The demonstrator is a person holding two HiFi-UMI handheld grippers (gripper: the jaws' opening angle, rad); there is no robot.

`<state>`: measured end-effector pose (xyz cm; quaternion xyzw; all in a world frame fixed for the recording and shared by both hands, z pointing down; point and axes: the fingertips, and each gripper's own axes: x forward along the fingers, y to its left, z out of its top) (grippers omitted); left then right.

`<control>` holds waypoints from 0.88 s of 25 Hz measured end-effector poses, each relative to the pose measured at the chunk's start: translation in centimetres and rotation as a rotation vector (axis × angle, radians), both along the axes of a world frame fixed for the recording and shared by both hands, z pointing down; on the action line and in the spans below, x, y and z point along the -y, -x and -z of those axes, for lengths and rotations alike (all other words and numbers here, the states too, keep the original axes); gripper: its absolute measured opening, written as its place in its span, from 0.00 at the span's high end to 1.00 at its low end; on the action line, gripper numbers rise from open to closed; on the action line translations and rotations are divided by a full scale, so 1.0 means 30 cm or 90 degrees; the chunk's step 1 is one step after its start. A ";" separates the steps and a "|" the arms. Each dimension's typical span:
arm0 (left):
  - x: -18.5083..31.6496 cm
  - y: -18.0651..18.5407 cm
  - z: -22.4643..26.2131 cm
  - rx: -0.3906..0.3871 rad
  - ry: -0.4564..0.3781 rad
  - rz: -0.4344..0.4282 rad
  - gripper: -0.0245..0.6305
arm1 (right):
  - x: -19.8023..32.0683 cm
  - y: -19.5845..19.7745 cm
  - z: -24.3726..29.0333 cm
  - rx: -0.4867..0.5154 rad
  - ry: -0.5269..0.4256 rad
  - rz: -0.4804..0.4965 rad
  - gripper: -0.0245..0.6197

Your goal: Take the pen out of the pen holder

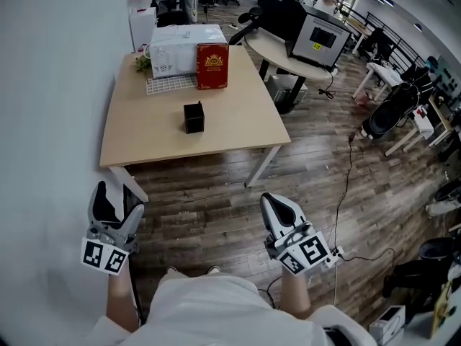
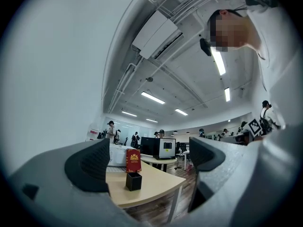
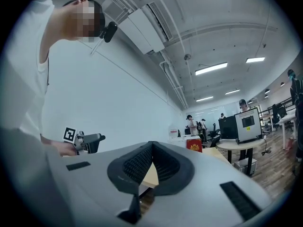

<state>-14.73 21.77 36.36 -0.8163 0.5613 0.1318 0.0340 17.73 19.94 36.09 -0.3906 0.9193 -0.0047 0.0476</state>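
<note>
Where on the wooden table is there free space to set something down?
The table is bare around the black pen holder, on both sides and up to the near edge. The far left part is crowded: white box, red box, white grid tray.

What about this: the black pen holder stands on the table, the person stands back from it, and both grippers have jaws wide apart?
Not both. The left gripper has jaws wide apart; the right gripper has them together, empty, as the right gripper view shows. The rest is right.
</note>
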 end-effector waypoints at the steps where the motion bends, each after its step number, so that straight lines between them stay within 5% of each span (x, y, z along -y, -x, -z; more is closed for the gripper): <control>1: 0.003 -0.009 0.000 0.003 0.001 0.000 0.16 | 0.006 -0.007 -0.005 0.003 0.002 0.001 0.96; 14: 0.115 -0.066 0.027 0.018 0.021 -0.033 0.11 | 0.121 0.033 -0.053 0.013 0.033 0.034 0.96; 22: 0.462 -0.002 -0.128 -0.024 0.056 -0.088 0.11 | 0.368 0.164 -0.138 -0.036 0.080 0.006 0.96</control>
